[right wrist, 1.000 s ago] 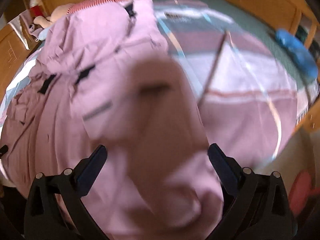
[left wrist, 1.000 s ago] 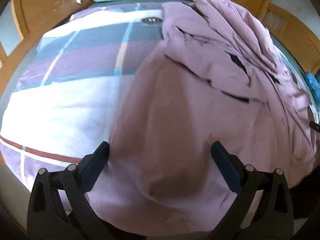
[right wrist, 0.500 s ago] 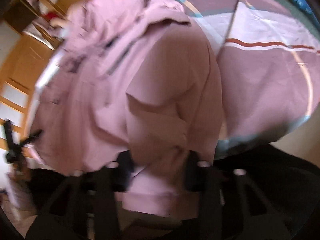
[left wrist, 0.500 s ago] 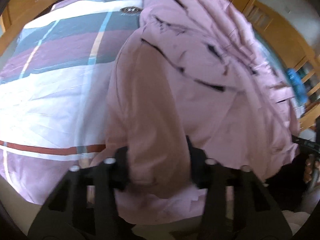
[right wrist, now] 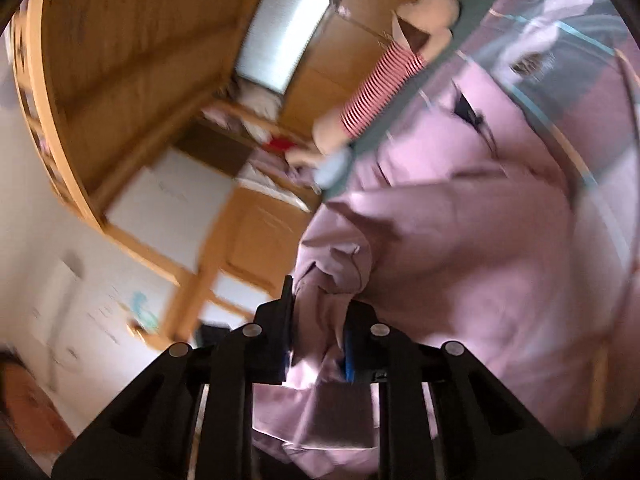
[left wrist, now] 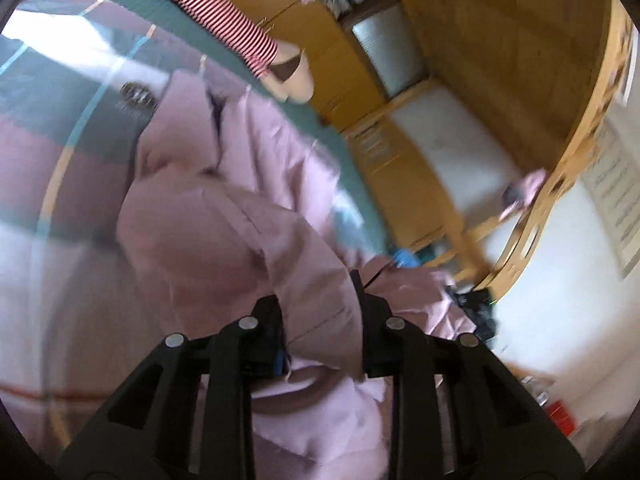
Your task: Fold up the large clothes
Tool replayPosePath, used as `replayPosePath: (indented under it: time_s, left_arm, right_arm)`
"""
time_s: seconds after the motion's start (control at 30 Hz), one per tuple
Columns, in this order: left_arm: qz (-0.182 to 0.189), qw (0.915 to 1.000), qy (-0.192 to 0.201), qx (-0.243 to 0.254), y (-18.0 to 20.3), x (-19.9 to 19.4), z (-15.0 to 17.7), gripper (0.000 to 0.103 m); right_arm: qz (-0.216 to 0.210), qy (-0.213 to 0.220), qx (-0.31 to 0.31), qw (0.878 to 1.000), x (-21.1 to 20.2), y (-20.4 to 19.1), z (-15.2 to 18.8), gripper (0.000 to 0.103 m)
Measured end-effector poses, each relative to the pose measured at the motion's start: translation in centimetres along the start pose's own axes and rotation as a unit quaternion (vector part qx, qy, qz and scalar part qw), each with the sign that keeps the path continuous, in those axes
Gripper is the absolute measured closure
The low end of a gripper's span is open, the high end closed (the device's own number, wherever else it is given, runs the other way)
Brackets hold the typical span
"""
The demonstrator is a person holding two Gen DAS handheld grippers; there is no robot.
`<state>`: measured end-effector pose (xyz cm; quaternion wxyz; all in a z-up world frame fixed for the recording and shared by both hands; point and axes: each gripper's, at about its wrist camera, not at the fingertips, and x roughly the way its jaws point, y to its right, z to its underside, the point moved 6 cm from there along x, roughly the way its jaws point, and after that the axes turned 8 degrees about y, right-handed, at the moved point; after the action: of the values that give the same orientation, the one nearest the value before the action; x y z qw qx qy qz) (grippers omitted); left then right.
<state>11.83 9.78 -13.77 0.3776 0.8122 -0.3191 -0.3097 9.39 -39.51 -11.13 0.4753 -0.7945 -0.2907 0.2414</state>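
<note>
A large pink jacket with dark pocket slits lies on a bed with a striped sheet. My left gripper is shut on a bunched edge of the jacket and holds it lifted. My right gripper is shut on another bunched edge of the same jacket, also lifted. Both views are tilted and blurred. The rest of the jacket trails back over the bed.
A doll with a red-striped sleeve lies at the far edge of the bed and also shows in the right wrist view. Wooden cabinets and bed rails stand beside the bed. A blue object lies near the bed's edge.
Both grippers went from open over the jacket to shut on its near edges. They have lifted and swung outward, raising the fabric, and the views now tilt toward the room.
</note>
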Motion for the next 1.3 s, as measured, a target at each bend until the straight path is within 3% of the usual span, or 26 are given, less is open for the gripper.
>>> replayPosePath:
  time_s: [0.17, 0.33, 0.43, 0.53, 0.57, 0.63, 0.67, 0.7, 0.77, 0.8, 0.83, 0.93, 1.03, 1.13, 1.2, 1.3]
  left_arm:
    - [-0.006, 0.9975, 0.030, -0.064, -1.4, 4.4, -9.2, 0.079]
    - [-0.076, 0.9889, 0.038, -0.122, -6.7, 10.5, -17.6, 0.079]
    - [-0.115, 0.9798, 0.037, -0.159, -11.4, 14.2, -19.5, 0.075]
    - [-0.139, 0.9644, 0.046, -0.220, -17.2, 16.6, -19.9, 0.062]
    - [-0.140, 0.9608, 0.056, -0.233, -18.5, 16.6, -20.0, 0.052]
    - [-0.115, 0.9511, 0.119, -0.261, -20.3, 13.6, -20.2, 0.040]
    - [-0.093, 0.9469, 0.149, -0.270, -20.3, 11.6, -20.4, 0.038]
    - [-0.084, 0.9454, 0.164, -0.269, -20.1, 10.0, -20.3, 0.037]
    - [-0.099, 0.9461, 0.195, -0.239, -18.3, 6.5, -20.1, 0.037]
    - [-0.145, 0.9476, 0.189, -0.213, -16.8, 5.2, -19.8, 0.037]
    - [-0.167, 0.9530, 0.179, -0.179, -14.9, 4.6, -19.3, 0.037]
    - [-0.201, 0.9649, 0.162, -0.048, -7.9, 4.6, -16.0, 0.037]
    - [-0.237, 0.9624, 0.118, 0.059, -3.6, 7.8, -12.1, 0.035]
    - [-0.246, 0.9609, 0.071, 0.106, -2.3, 11.2, -9.1, 0.034]
    - [-0.270, 0.9529, 0.051, 0.129, -3.0, 12.6, -7.5, 0.033]
    - [-0.325, 0.9315, 0.027, 0.161, -4.9, 13.8, -6.2, 0.032]
  right_arm:
    - [0.009, 0.079, 0.054, 0.995, 3.8, 2.0, -9.8, 0.083]
    - [0.084, 0.138, 0.086, 0.983, 8.8, 7.9, -19.4, 0.085]
    - [0.149, 0.145, 0.089, 0.974, 12.6, 13.4, -22.3, 0.085]
    - [0.209, 0.144, 0.115, 0.960, 15.8, 19.7, -22.1, 0.084]
    - [0.230, 0.144, 0.120, 0.955, 16.3, 21.6, -21.6, 0.080]
    - [0.270, 0.151, 0.119, 0.943, 16.3, 23.9, -21.5, 0.038]
    - [0.290, 0.155, 0.122, 0.937, 15.6, 24.5, -21.6, 0.005]
    - [0.300, 0.179, 0.129, 0.928, 14.0, 24.6, -21.6, 0.003]
    - [0.287, 0.210, 0.116, 0.927, 11.9, 23.4, -21.6, 0.003]
    - [0.286, 0.218, 0.074, 0.930, 10.5, 21.0, -21.2, 0.003]
    - [0.290, 0.216, 0.040, 0.932, 9.9, 19.2, -20.6, 0.003]
    - [0.281, 0.151, -0.133, 0.939, 11.6, 10.5, -16.0, 0.003]
    - [0.234, 0.033, -0.238, 0.942, 17.2, 3.8, -8.7, 0.009]
    - [0.206, -0.079, -0.309, 0.925, 23.0, 0.5, -0.8, 0.022]
    - [0.205, -0.134, -0.331, 0.911, 26.6, 0.3, 2.8, 0.041]
    - [0.248, -0.162, -0.349, 0.889, 32.3, 2.0, 4.2, 0.046]
